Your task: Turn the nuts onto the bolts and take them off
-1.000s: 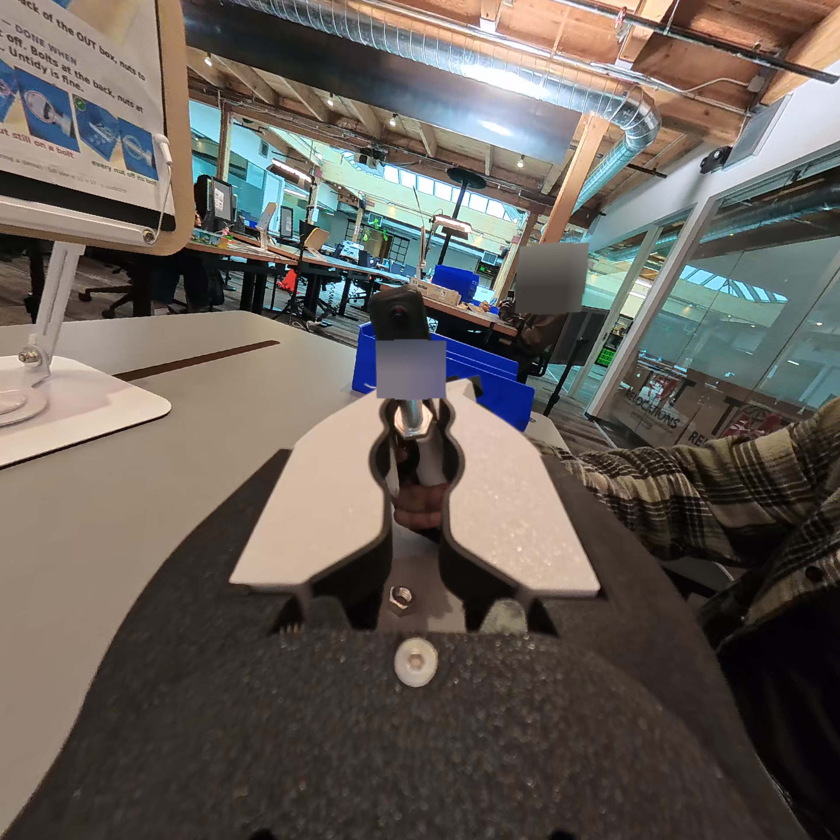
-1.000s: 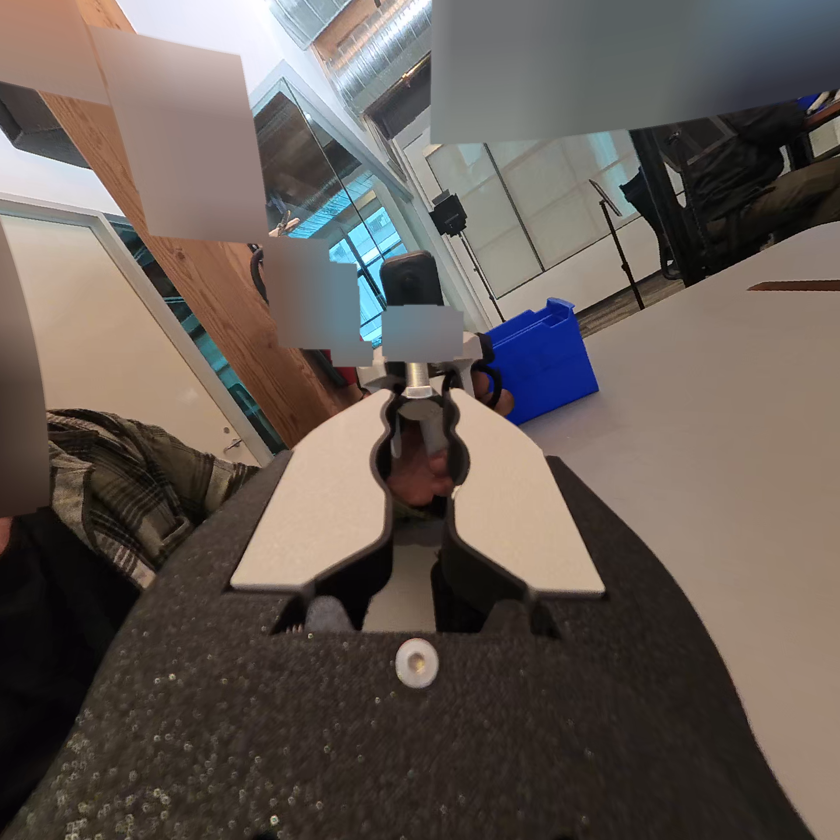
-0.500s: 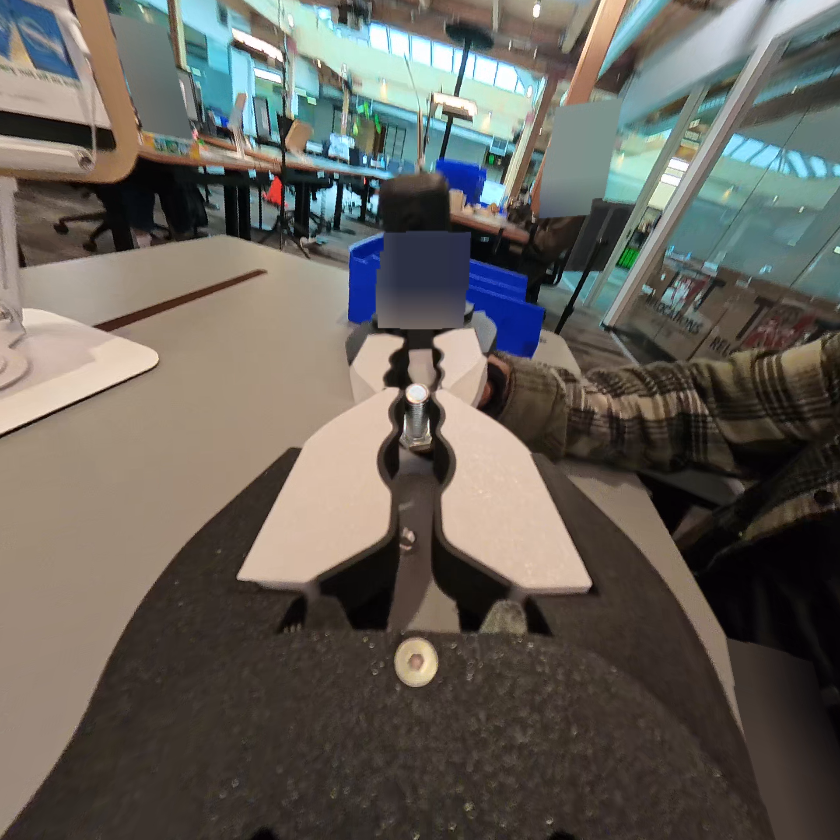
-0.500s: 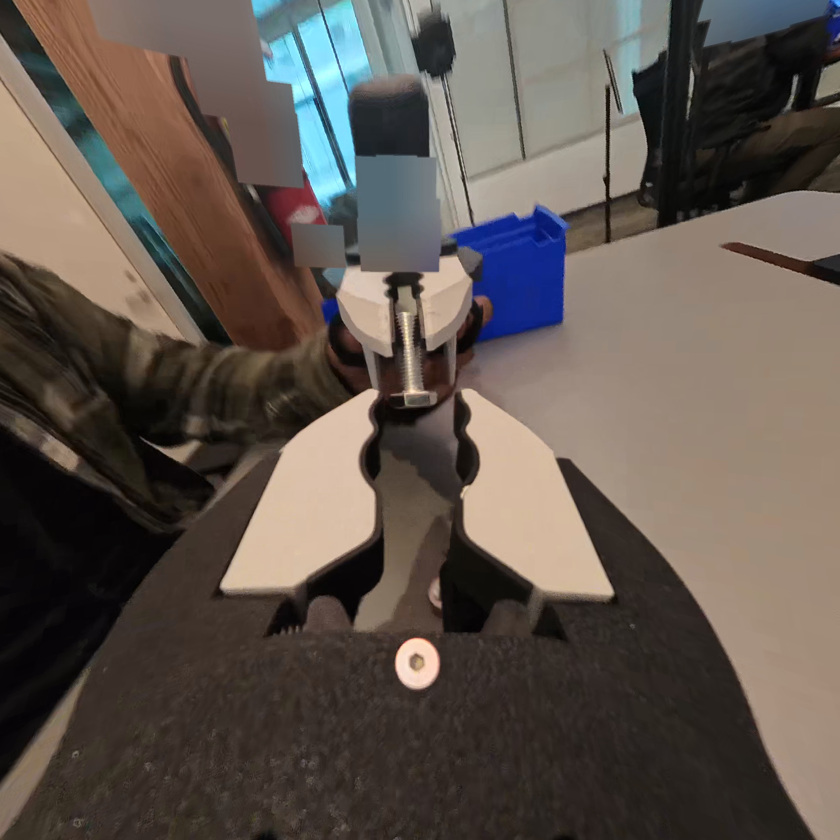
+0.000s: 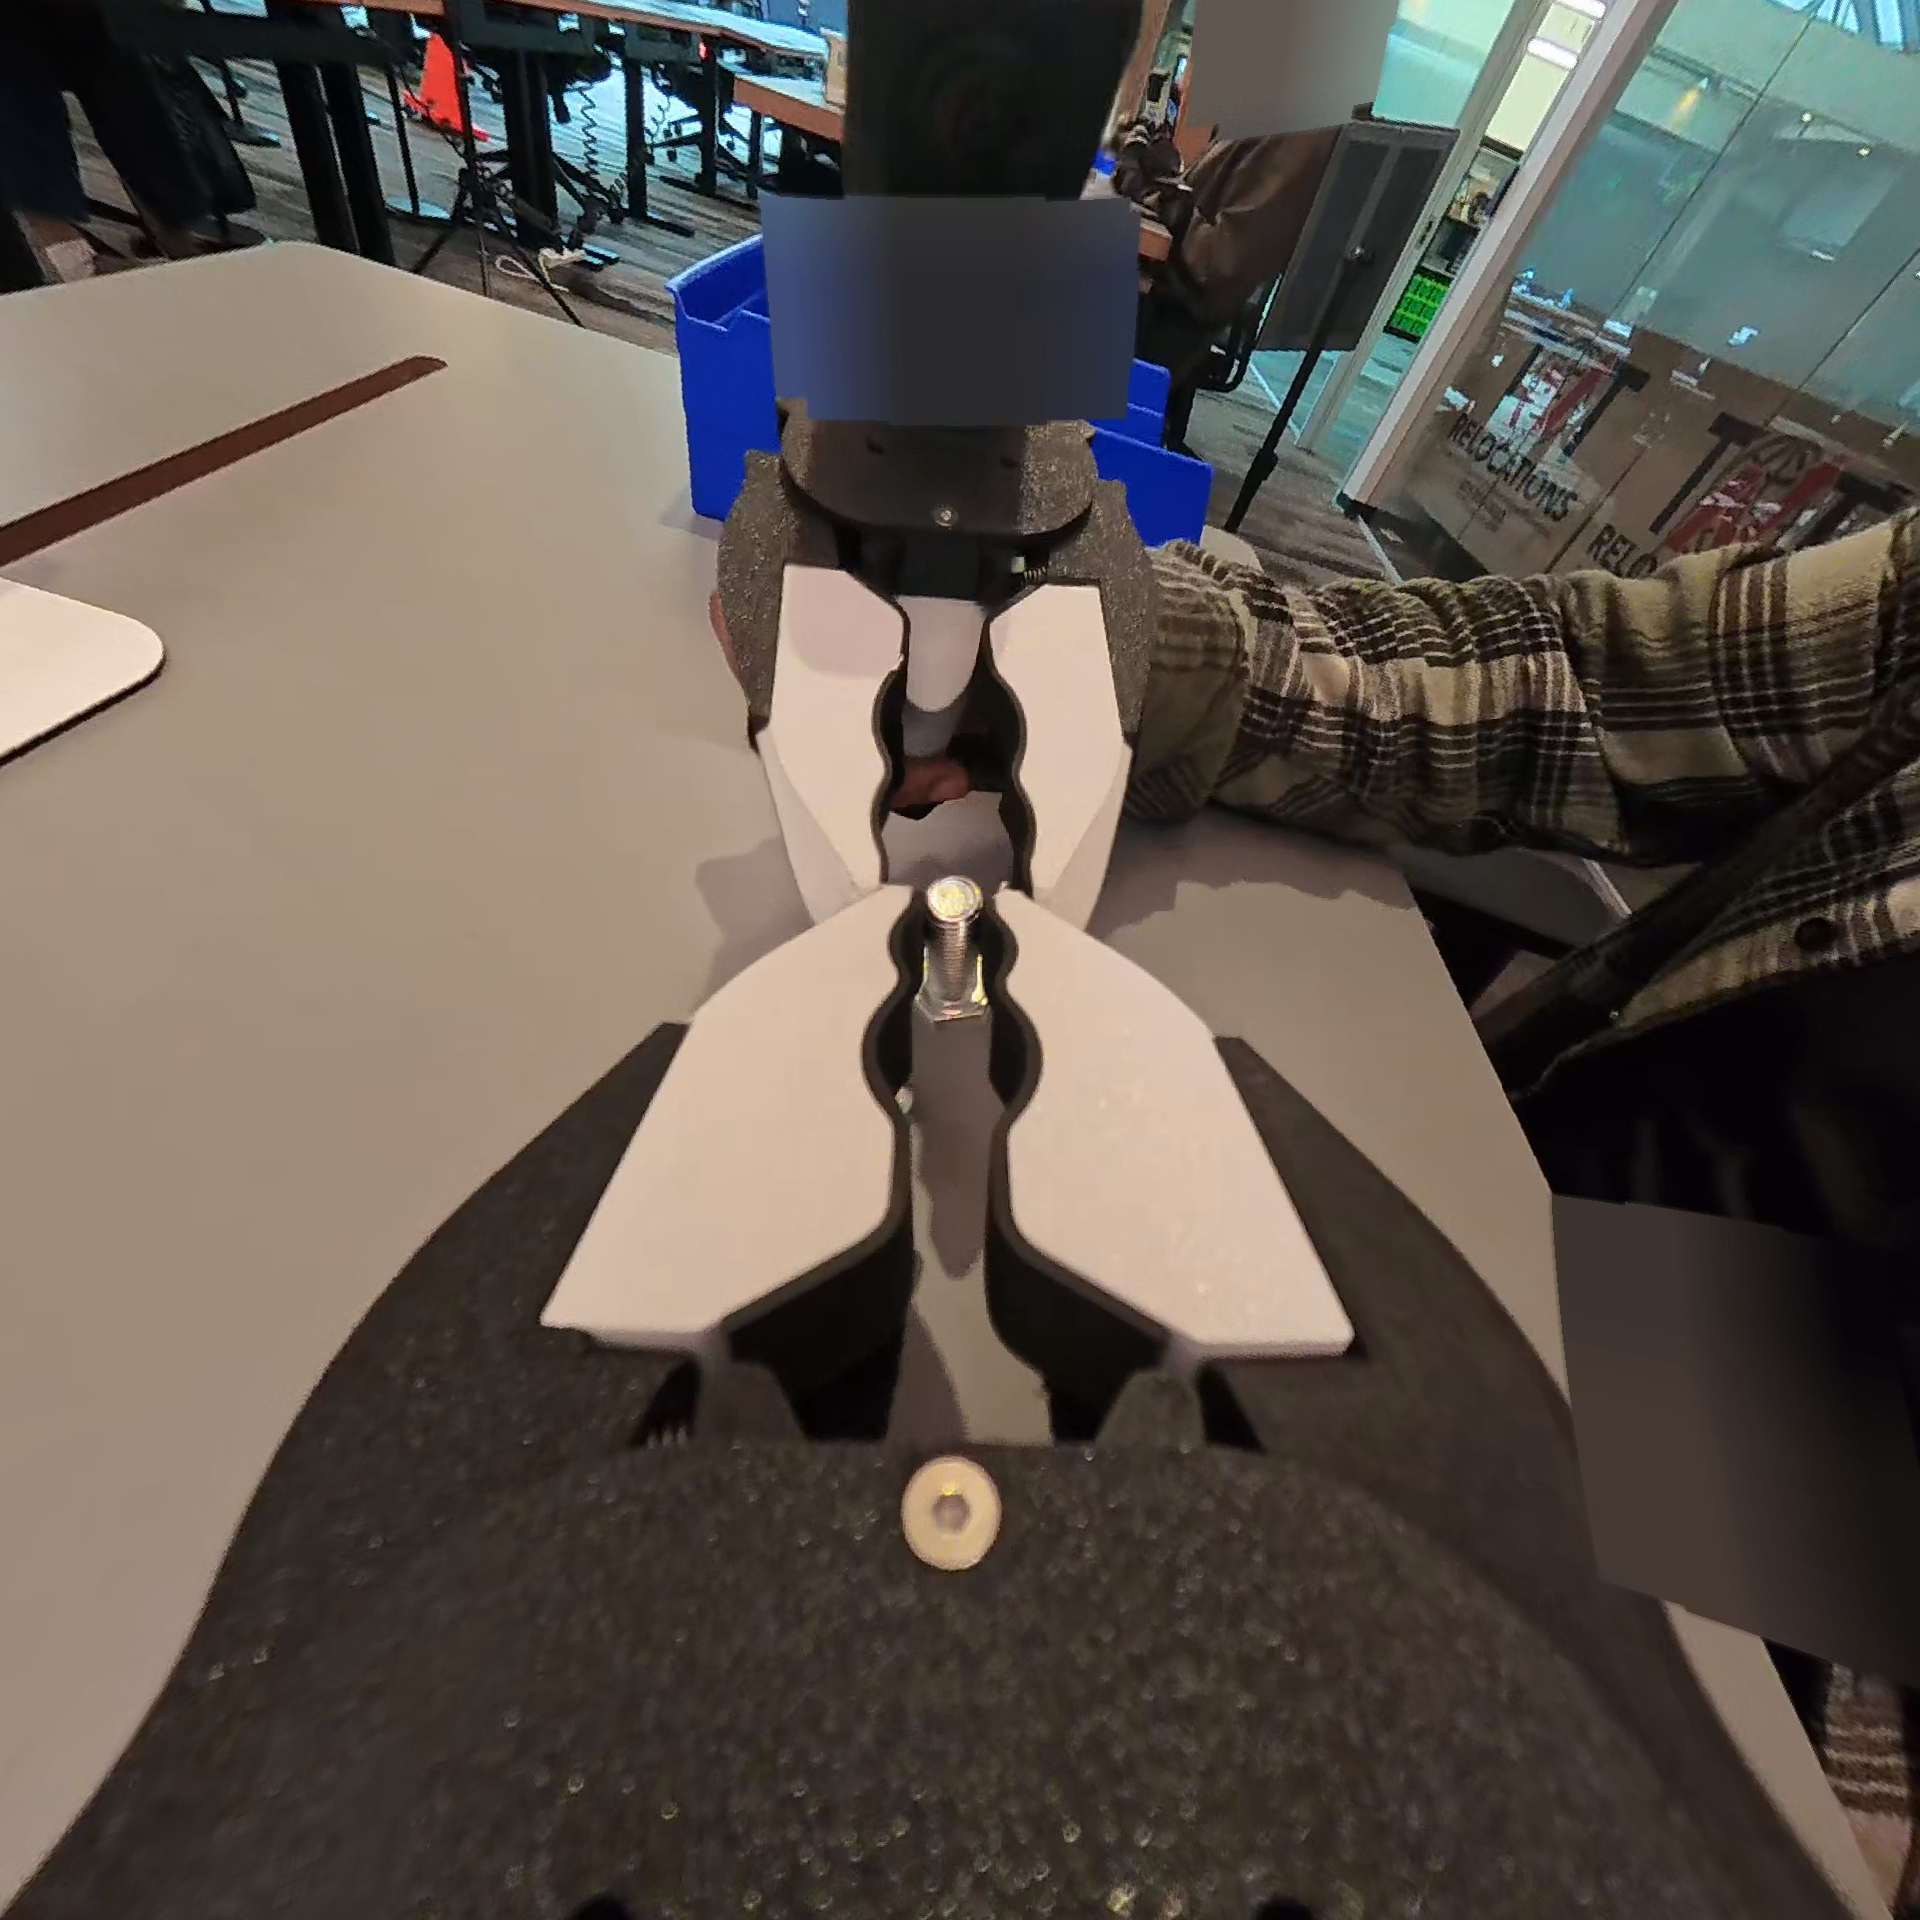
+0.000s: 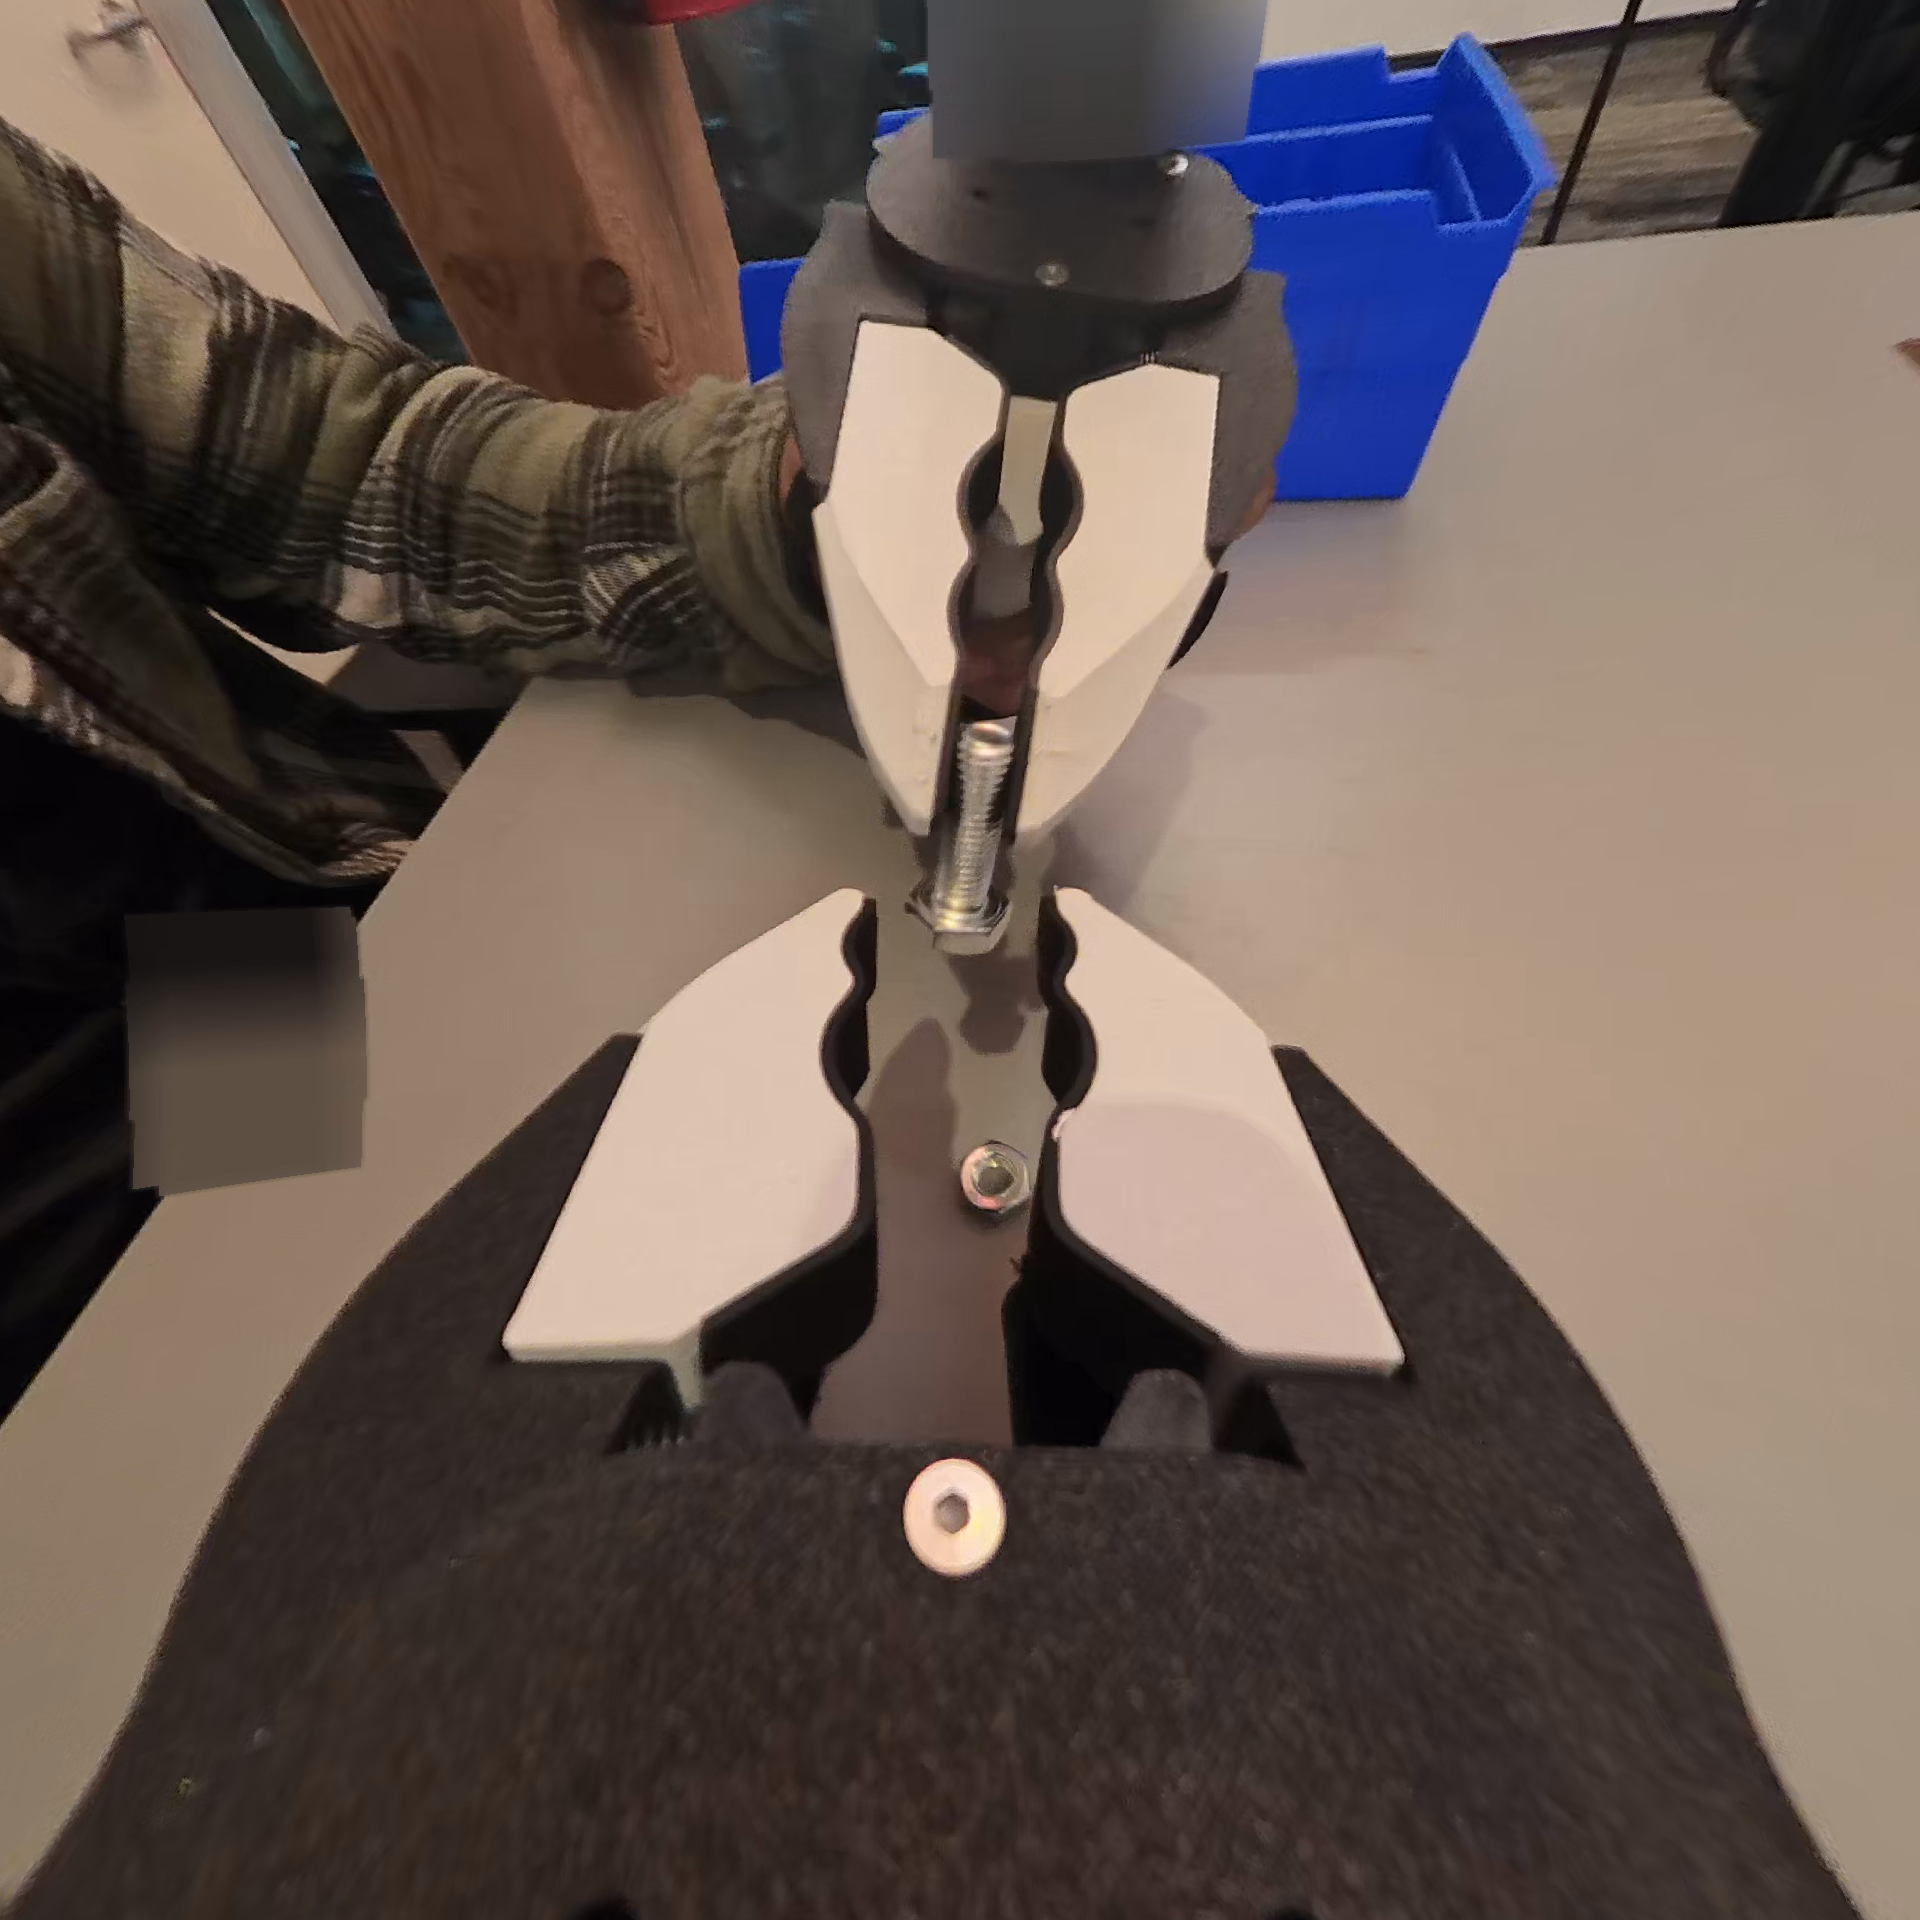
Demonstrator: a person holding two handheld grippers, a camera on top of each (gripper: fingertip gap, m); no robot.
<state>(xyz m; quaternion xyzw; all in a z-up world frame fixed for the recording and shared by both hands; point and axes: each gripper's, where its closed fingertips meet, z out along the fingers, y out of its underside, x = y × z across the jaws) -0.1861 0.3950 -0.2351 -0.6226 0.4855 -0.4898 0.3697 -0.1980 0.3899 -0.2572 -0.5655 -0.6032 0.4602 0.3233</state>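
One silver threaded bolt [image 5: 951, 961] pinched by left gripper [image 5: 951, 914]; right gripper [image 6: 956, 925] spread

Background stuff: grey tabletop [image 5: 364, 727] with a dark brown strip [image 5: 208, 457] set into it off to the left, and the rounded corner of a white base plate [image 5: 62, 675] sitting at the left edge. A blue plastic bin [image 6: 1382, 343] sits at the far edge of the tabletop, with a thick wooden post [image 6: 520, 177] standing just behind that edge. Further back there's glass walls [image 5: 1714, 260], an orange cone [image 5: 442, 73] on the floor and rows of desks [image 5: 644, 62], kinda blurry so can't make out much more.
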